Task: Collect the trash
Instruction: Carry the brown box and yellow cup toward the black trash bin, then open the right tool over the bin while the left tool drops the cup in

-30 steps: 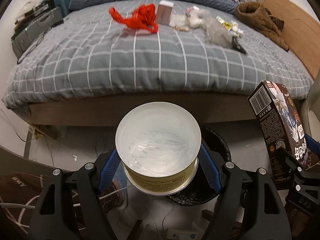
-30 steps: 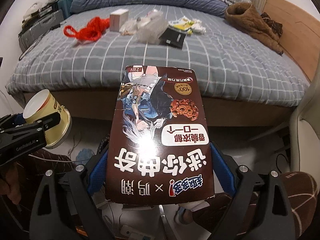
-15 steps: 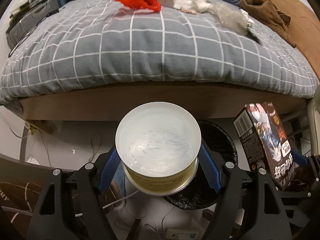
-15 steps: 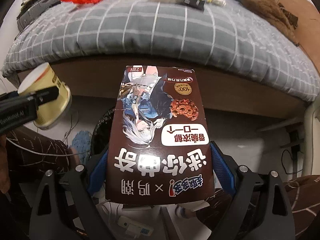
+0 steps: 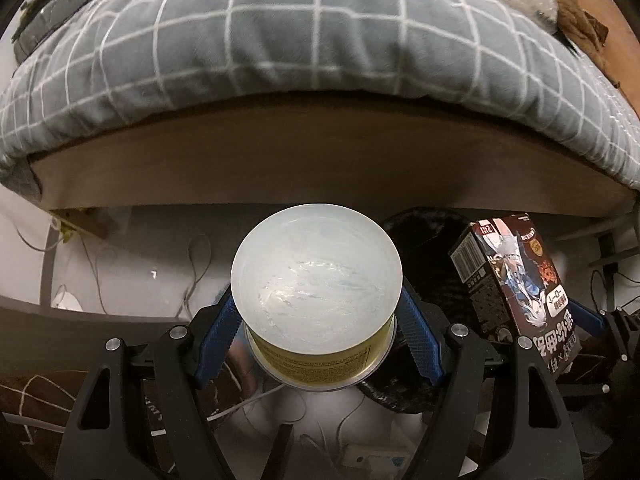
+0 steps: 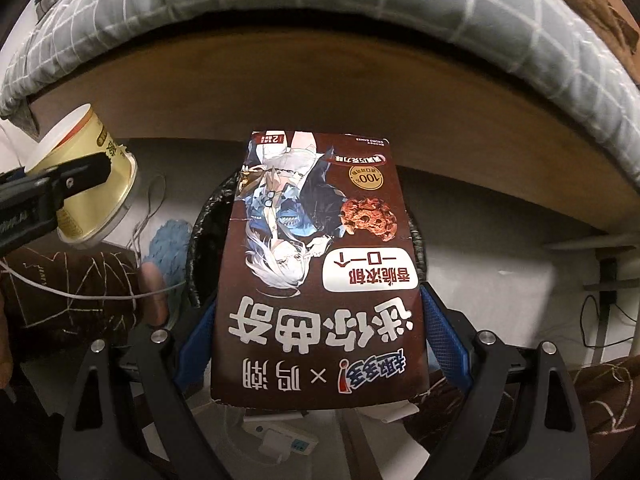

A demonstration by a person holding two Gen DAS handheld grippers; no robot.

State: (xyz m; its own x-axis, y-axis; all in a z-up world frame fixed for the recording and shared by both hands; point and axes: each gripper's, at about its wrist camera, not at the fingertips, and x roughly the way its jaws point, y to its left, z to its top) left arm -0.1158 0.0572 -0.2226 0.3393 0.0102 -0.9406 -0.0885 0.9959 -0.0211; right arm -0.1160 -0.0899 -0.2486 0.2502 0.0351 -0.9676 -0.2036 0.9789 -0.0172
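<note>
My left gripper (image 5: pixel 318 334) is shut on a yellow paper cup (image 5: pixel 316 292), its white inside facing the camera; the blue pads press its sides. The same cup (image 6: pixel 86 184) shows at the left of the right wrist view. My right gripper (image 6: pixel 318 336) is shut on a brown cookie box (image 6: pixel 316 268), also visible at the right of the left wrist view (image 5: pixel 516 292). Below both sits a bin lined with a black bag (image 6: pixel 208 232), mostly hidden behind the box and, in the left wrist view (image 5: pixel 428 236), behind the cup.
The wooden bed frame (image 5: pixel 320 156) and grey checked duvet (image 5: pixel 280 36) fill the top. More trash and a brown garment (image 5: pixel 576 20) lie far on the bed. White cables (image 5: pixel 192 276), a power strip (image 6: pixel 280 440) and a blue slipper (image 6: pixel 168 252) are on the floor.
Both grippers have sunk with the cup and box still held. The bed top has slid up out of view, and the bin now lies closer beneath them.
</note>
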